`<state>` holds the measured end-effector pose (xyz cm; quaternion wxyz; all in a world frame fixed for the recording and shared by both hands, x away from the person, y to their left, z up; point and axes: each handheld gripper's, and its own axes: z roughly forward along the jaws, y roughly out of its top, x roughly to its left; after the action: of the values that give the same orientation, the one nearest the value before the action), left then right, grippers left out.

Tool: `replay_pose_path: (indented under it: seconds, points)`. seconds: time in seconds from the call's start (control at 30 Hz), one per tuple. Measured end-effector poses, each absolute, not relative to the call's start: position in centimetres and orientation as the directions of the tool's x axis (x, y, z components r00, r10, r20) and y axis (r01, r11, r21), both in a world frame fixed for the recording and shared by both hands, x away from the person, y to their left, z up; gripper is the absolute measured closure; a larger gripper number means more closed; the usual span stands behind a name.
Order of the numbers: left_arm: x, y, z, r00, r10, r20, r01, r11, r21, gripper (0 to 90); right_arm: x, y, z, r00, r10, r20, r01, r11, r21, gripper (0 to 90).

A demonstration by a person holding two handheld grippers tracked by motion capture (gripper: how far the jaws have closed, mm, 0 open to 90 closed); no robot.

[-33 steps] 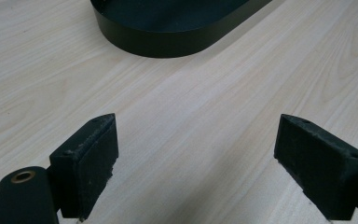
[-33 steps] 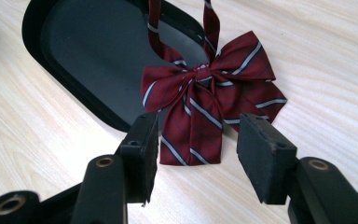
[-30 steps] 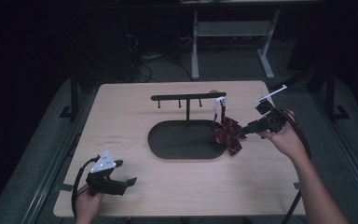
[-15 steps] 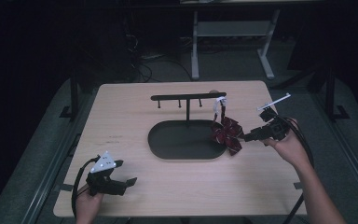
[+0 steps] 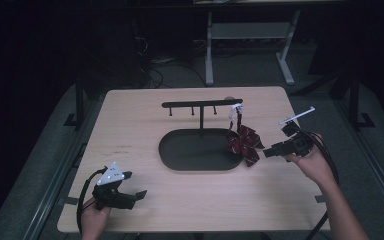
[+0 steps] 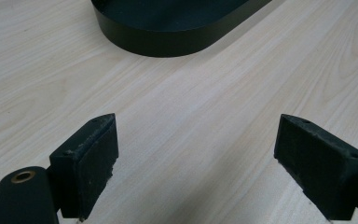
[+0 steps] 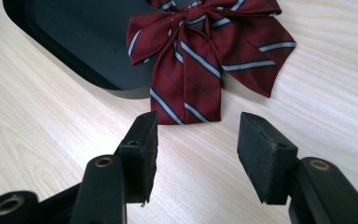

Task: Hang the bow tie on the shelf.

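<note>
Right now the right gripper (image 5: 269, 152) is held just off the right end of the black oval base (image 5: 190, 152) of a small rack, its jaws spread wide with nothing between them. Its pads (image 7: 144, 140) point at a dark red bow tie (image 5: 243, 141) with pale and navy stripes, and the right gripper view shows the tie's lower tail (image 7: 185, 95) ending just ahead of the open jaws, apart from both pads. That bow tie hangs by a white strap (image 5: 236, 111) from the right end of the rack's black crossbar (image 5: 200, 104), which stands on a thin post rising from the oval base. The tie's loops lie partly over the base's right edge and partly over the light wooden table (image 5: 140, 115), with its tails reaching onto the bare wood. Near the table's front left corner the left gripper (image 5: 141, 192) rests low over the wood, well apart from the rack and the tie. Its jaws are also wide apart and empty; the left gripper view shows plain tabletop between its two pads (image 6: 89, 158) and the rounded edge of the oval base farther ahead. A person's hand (image 5: 312, 162) carries the right gripper, with the forearm running down to the lower right edge of the high view.
</note>
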<state>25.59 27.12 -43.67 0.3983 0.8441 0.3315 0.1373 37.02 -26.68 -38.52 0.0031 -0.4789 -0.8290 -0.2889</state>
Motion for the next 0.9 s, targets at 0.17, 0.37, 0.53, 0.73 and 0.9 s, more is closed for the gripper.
replay_pose_path:
  seconds: [0.17,0.37,0.53,0.73,0.9]
  points:
    - [25.6,27.1,-43.7,0.745,0.667,-0.028,0.449,-0.469,0.760,13.5,36.6,-26.9,-38.9,-0.539,0.792,0.287,0.798,0.370,0.477,47.6]
    - [25.6,27.1,-43.6,0.745,0.666,-0.026,0.449,-0.473,0.758,13.5,36.1,-27.4,-39.5,-0.533,0.794,0.292,0.802,0.366,0.472,47.3]
    - [25.6,27.1,-43.7,0.746,0.665,-0.023,0.447,-0.475,0.758,13.5,35.6,-27.7,-40.0,-0.529,0.795,0.297,0.805,0.359,0.472,47.3]
    - [25.6,27.1,-43.7,0.746,0.665,-0.023,0.447,-0.475,0.758,13.5,34.9,-28.1,-40.8,-0.522,0.796,0.307,0.809,0.348,0.473,47.3]
    - [25.6,27.1,-43.7,0.747,0.665,-0.021,0.447,-0.478,0.756,13.5,34.4,-28.2,-41.2,-0.519,0.796,0.311,0.810,0.343,0.475,47.3]
